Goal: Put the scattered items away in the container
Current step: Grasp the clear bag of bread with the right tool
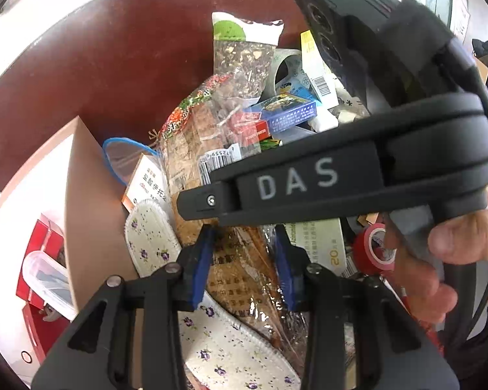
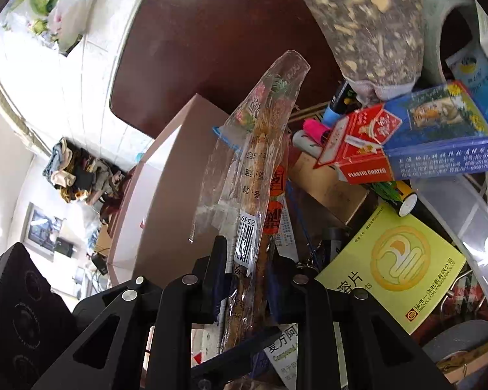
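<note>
A cardboard box [image 1: 81, 195] on a dark red table holds several items. A clear plastic packet of brown dried food [image 2: 260, 175] stands upright, and my right gripper [image 2: 247, 279] is shut on its lower part. The same packet [image 1: 192, 149] lies over the box's contents in the left wrist view. My left gripper [image 1: 244, 266] hangs over the packet with its blue-padded jaws apart, holding nothing. The right gripper's black body [image 1: 358, 162] crosses the left wrist view just above the left fingertips.
In the box are a floral fabric insole [image 1: 149, 237], a red and a blue card box [image 2: 416, 139], a yellow leaflet [image 2: 397, 266], a herb pouch [image 2: 367, 26], red tape [image 1: 374, 247] and a clear plastic tub [image 2: 465, 214]. The box wall [image 2: 166, 195] stands left of the packet.
</note>
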Motion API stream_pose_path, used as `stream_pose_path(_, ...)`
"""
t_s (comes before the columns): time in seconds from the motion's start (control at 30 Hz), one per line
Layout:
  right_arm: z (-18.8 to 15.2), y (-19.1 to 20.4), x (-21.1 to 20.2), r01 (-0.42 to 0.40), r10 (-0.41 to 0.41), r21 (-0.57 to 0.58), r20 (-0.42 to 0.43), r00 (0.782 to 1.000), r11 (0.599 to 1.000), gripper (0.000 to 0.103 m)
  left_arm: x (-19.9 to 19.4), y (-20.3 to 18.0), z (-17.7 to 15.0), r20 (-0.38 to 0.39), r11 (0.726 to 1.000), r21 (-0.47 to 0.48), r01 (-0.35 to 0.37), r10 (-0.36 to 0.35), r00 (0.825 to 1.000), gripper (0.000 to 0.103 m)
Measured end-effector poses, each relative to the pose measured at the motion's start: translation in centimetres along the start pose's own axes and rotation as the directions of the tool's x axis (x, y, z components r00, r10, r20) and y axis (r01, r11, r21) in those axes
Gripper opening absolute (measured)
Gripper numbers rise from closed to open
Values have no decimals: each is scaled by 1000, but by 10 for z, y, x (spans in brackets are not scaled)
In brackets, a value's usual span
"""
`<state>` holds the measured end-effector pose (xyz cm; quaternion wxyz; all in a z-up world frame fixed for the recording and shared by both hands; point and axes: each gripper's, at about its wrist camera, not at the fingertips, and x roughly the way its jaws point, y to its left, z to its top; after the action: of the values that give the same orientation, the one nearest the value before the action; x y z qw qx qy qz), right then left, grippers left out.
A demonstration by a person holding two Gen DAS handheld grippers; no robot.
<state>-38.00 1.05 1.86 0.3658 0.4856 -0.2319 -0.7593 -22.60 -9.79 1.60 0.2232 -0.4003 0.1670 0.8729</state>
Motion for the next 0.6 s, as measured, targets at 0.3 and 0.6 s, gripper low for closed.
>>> stream_pose_path(0.3,1,21,-17,4,-1,-41,66,998,999,25,-30,0,4,70,1000,-3,-5,5,998,32)
stream_pose_path(0.6,-2,58,-43,70,-44,-141,178,983,987,25,-66,9,4,152,1000,-23,4,-1,988,31)
